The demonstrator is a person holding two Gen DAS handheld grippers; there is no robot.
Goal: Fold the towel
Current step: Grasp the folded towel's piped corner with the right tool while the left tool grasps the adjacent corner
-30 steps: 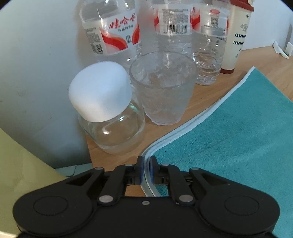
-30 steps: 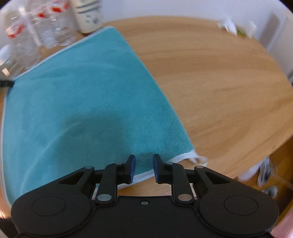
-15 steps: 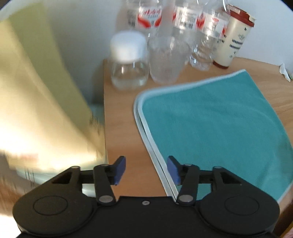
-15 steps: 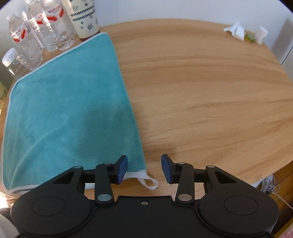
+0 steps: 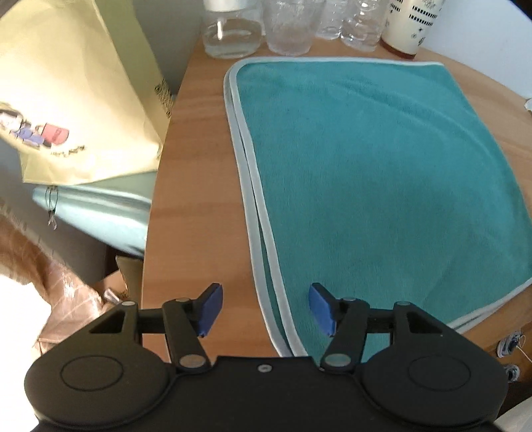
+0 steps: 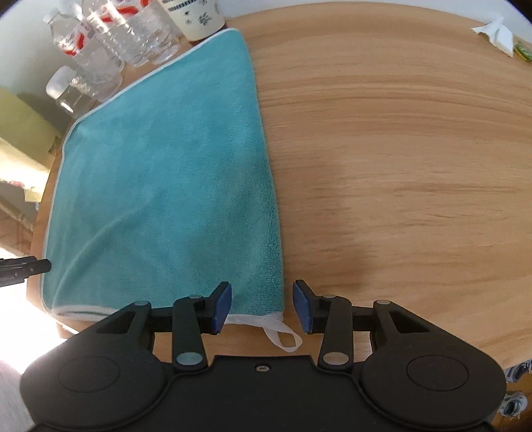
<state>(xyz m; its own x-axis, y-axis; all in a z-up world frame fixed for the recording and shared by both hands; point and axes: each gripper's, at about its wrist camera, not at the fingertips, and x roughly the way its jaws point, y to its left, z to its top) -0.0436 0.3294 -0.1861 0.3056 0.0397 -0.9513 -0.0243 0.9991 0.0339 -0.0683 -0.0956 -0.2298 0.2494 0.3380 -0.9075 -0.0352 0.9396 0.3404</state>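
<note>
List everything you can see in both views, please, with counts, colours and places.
towel: one, teal with pale trim, folded double, flat on the table's left part.
table: one, light wood, round-edged.
bottles: at least three, clear with red labels, behind the towel.
glass: one, clear, beside the jar.
jar: one, clear, white lid, at the far left corner.
cup: one, cream with dark print, behind the towel.
bag: one, pale yellow, left of the table.
tissue: one, white, far right edge.
left gripper: black, blue pads, open.
right gripper: black, blue pads, open.
</note>
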